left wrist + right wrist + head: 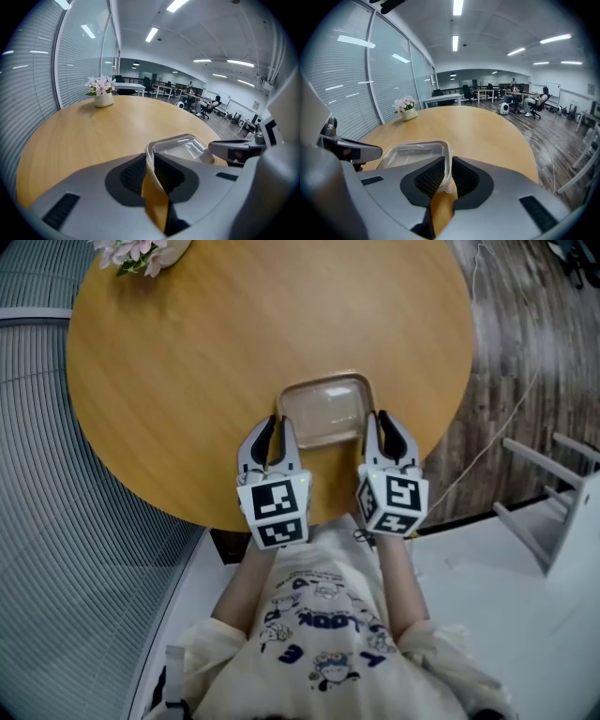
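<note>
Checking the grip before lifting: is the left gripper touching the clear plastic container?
Touching. In the left gripper view, the left gripper has its jaws shut on the rim of the clear plastic container.

Grey left tool (273, 424) and right tool (383, 418), black ribbed pads (133, 176), black-and-white marker cubes (275, 507), cream cartoon-printed T-shirt (328, 624)

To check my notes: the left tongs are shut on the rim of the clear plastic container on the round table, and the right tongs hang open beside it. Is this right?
Not quite: the right tongs are not open; they too are shut on the rim of the clear plastic container, as the right gripper view shows. The rest holds.
</note>
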Motion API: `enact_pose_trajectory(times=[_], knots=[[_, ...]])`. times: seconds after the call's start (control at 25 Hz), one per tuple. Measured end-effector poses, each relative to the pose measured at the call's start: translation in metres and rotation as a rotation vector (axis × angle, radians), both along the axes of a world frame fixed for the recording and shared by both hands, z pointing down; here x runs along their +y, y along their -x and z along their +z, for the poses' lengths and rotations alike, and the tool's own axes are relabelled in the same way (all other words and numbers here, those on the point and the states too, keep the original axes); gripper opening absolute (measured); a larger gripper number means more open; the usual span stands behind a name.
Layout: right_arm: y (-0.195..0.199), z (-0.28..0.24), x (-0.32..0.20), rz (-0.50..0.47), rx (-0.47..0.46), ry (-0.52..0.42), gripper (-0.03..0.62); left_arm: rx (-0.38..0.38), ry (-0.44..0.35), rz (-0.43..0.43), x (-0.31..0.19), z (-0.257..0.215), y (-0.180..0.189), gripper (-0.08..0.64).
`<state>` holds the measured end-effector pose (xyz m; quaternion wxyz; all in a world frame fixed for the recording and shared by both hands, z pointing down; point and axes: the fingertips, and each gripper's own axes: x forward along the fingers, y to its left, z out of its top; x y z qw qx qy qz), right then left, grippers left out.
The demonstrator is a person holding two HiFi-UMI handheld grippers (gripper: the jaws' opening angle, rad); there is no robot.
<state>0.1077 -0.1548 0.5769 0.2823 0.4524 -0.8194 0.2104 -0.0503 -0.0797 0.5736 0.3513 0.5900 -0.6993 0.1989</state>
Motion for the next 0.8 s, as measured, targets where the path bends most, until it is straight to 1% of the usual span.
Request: enact_pose_trajectory(times=[0.2, 0.36, 0.52, 0.8], knots=[[0.003, 0.0, -0.001, -0.007, 0.012, -0.007, 0.029, 0.011, 0.009, 0.002, 0.0, 0.006, -0.002, 0.041], [0.0, 0.0, -0.001, -0.001, 0.017, -0.008, 0.029, 0.005, 0.015, 0.001, 0.0, 0.007, -0.006, 0.041], [0.001, 0.002, -0.004, 0.0, 0.023, -0.015, 0.031, 0.007, 0.023, -0.008, 0.0, 0.012, 0.001, 0.041], [0.001, 0.001, -0.007, -0.003, -0.036, -0.002, 0.046, 0.004, 0.027, -0.026, 0.0, 0.013, 0.001, 0.041]])
